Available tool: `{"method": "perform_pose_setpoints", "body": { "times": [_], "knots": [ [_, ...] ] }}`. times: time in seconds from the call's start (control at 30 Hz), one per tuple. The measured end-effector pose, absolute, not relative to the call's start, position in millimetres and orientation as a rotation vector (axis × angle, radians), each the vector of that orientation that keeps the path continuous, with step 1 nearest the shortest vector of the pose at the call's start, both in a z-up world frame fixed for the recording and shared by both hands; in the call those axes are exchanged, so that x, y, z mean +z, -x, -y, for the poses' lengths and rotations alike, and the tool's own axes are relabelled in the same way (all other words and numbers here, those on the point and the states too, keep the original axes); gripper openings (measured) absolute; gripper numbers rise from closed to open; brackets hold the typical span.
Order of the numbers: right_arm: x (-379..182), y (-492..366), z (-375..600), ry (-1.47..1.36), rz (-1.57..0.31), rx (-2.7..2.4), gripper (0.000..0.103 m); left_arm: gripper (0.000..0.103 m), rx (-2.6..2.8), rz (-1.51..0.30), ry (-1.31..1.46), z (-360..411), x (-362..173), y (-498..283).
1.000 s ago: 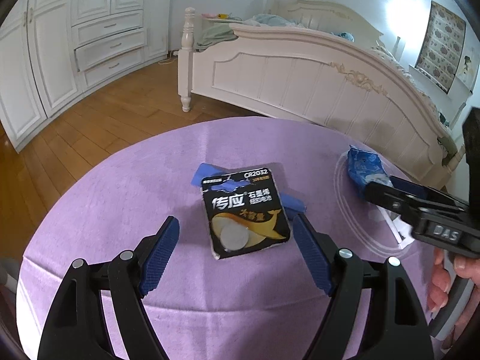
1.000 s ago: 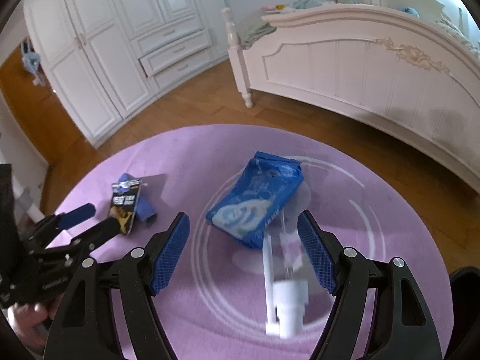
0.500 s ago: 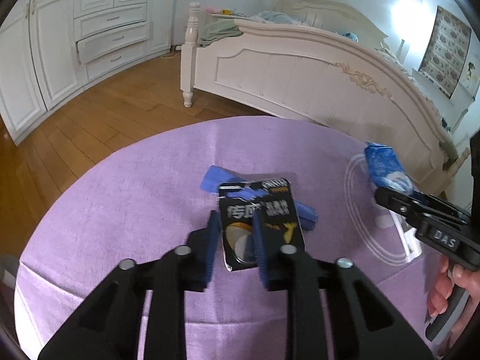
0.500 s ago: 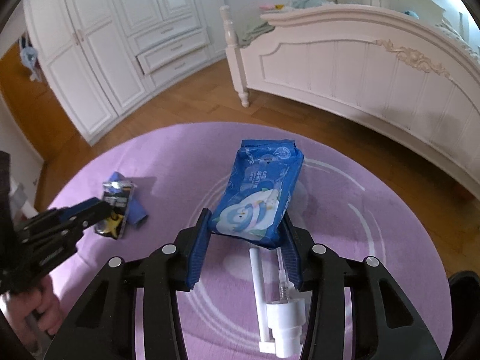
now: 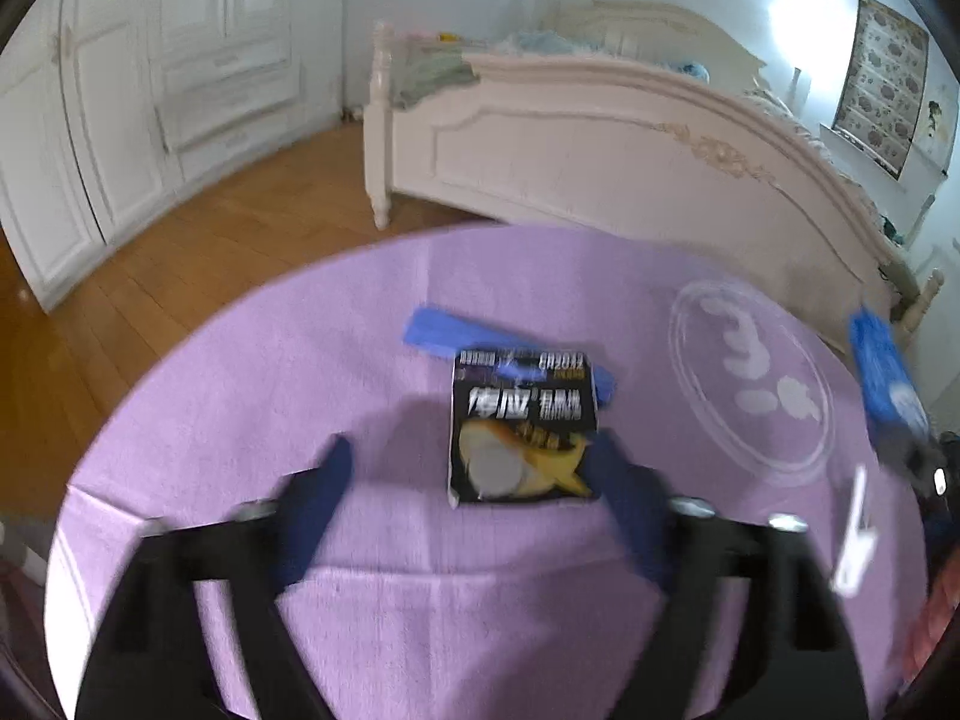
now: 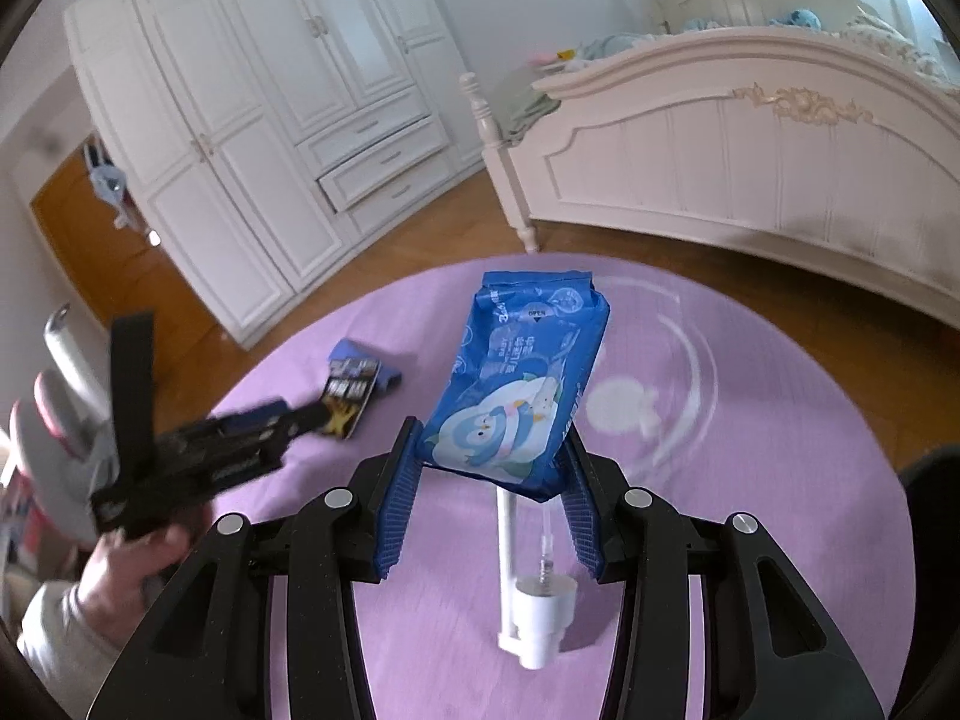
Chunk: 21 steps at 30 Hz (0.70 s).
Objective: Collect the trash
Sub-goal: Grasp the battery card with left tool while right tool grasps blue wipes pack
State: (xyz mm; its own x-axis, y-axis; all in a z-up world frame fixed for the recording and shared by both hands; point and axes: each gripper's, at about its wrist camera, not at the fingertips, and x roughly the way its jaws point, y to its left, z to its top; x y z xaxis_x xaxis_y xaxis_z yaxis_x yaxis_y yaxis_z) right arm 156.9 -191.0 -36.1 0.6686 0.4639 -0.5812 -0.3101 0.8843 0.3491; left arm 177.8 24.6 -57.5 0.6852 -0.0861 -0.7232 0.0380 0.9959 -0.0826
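Two grippers: right gripper [image 6: 489,480] clamping blue plastic wipes pack [image 6: 519,384] above purple cloth [image 6: 750,510]; left gripper [image 5: 474,480] jaws just opened wide, black battery card [image 5: 522,426] loose between.

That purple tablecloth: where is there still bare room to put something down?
Bare cloth lies left of the battery card, and on the printed circle right of the blue wipes pack. It is crowded around the white pump nozzle under that pack.

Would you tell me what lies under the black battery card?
A flat blue piece sticks out from under the black battery card on the purple cloth. Its covered middle cannot be seen.
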Motion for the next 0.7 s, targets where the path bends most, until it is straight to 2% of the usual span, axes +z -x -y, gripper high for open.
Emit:
{"method": "perform_pose_setpoints", "body": {
  "times": [0.13,0.2,0.23,0.27,0.7],
  "knots": [
    [-35.5,-148.2,197.9,-0.239,-0.708,0.437,0.044,0.085,-0.067,-0.862,-0.02,-6.3,-62.7,-196.3],
    [-34.0,-147.3,201.8,-0.234,-0.699,0.424,0.044,0.081,-0.067,-0.913,-0.044,-0.6,-69.3,-207.2],
    [-33.1,-146.6,204.0,-0.236,-0.695,0.421,0.044,0.068,-0.064,-0.903,-0.052,0.3,-67.6,-209.8],
    [-32.0,-146.8,206.2,-0.241,-0.69,0.419,0.044,0.06,-0.061,-0.895,-0.056,0.0,-66.5,-210.9],
    [-15.1,-146.8,225.5,-0.243,-0.613,0.415,0.044,0.059,-0.145,-0.838,0.022,-6.3,-59.1,-178.0]
  ]
}}
